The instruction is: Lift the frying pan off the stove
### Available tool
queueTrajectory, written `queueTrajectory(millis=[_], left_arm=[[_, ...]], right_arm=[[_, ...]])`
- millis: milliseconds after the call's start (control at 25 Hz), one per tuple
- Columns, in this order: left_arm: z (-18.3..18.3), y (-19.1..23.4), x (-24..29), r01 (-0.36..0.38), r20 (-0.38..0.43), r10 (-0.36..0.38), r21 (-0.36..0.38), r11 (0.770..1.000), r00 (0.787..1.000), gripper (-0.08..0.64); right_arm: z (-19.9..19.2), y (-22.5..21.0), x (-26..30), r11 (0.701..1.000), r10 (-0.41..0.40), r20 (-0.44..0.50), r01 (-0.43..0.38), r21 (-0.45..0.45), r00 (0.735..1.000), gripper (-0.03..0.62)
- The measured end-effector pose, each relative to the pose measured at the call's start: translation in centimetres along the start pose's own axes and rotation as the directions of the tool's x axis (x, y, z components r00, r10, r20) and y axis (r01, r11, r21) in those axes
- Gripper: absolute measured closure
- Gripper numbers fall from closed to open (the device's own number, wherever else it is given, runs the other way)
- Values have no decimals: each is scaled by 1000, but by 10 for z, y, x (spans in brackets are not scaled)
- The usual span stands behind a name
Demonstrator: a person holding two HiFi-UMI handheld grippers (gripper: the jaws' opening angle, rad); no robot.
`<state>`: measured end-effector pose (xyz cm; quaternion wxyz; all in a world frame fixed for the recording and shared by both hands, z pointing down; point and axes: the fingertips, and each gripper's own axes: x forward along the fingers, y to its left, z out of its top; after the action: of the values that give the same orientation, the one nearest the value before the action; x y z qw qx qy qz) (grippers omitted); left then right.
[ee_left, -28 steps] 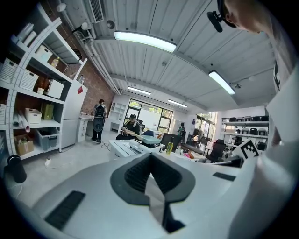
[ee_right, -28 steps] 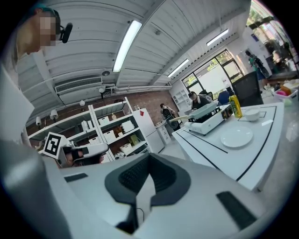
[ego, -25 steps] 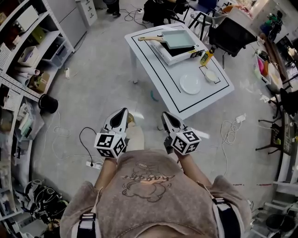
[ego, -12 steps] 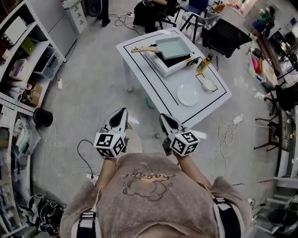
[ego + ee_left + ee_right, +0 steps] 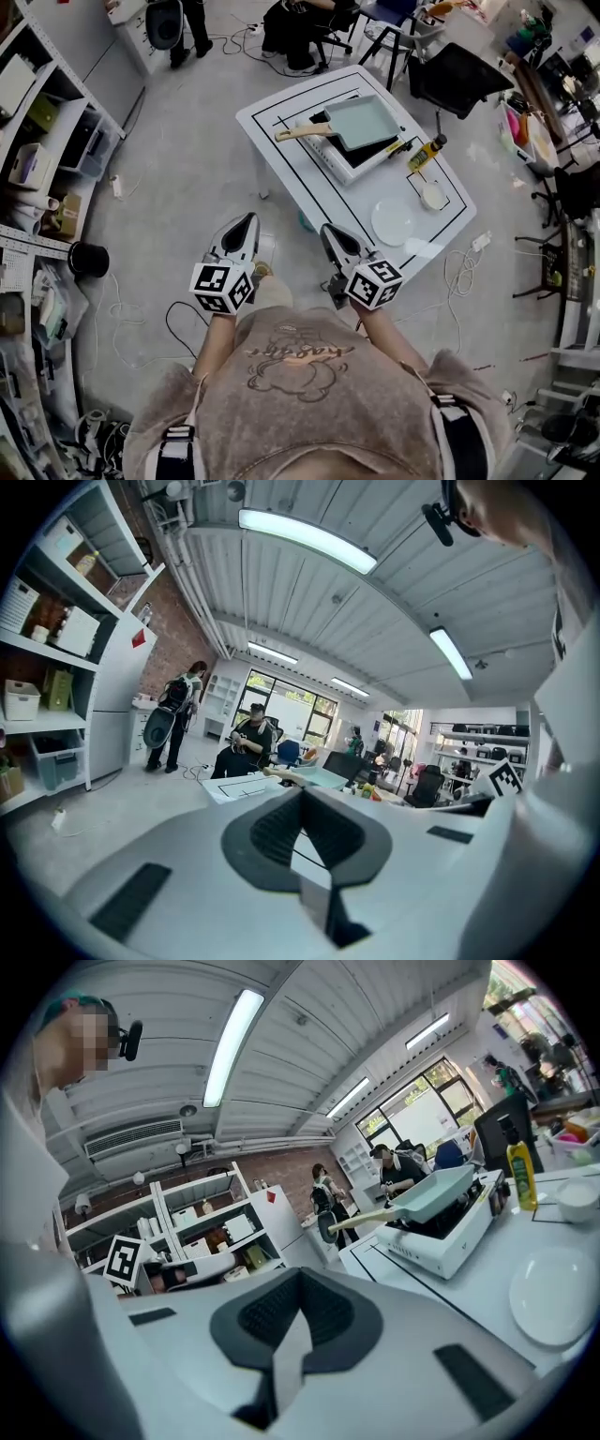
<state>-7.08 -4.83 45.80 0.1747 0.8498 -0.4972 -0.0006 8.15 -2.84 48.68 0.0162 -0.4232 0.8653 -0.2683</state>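
In the head view the left gripper (image 5: 247, 221) and the right gripper (image 5: 328, 231) are held side by side in front of the person's chest, both pointing toward a white table (image 5: 309, 192) and well apart from it. The pale green square pan (image 5: 362, 121) sits on the white stove (image 5: 349, 159) at the far part of the table; its wooden handle (image 5: 302, 132) sticks out to the picture's left, past the stove's edge. Nearer on the table lie a white plate (image 5: 394, 222) and a small bowl (image 5: 432, 196), with a yellow bottle (image 5: 427, 153) standing just beside the stove. Shelves (image 5: 37, 141) line the left side of the room.

In the left gripper view the jaws are closed together with nothing between them. Beyond them the table and the pan show small and far off; a person stands by the shelves and another sits behind the table.

In the right gripper view the jaws are likewise clenched on nothing. The pan rests on the stove up and to the right of them, handle pointing left; the bottle stands to the right of the stove, the bowl is at the right edge, and the plate lies nearer on the table top. Neither gripper touches the pan.
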Motion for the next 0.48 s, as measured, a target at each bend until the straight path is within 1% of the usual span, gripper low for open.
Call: queueTrajectory(millis=[200, 360, 480], left_arm=[[29, 38, 41, 48, 7, -48, -7, 999, 999, 555], [40, 54, 72, 111, -1, -111, 2, 994, 994, 555], [45, 67, 89, 139, -12, -139, 8, 990, 990, 555]], right_arm=[[25, -6, 42, 999, -40, 4, 40, -3, 999, 594], [39, -20, 69, 996, -87, 21, 87, 8, 996, 595], [48, -25, 89, 994, -107, 33, 107, -7, 994, 594]])
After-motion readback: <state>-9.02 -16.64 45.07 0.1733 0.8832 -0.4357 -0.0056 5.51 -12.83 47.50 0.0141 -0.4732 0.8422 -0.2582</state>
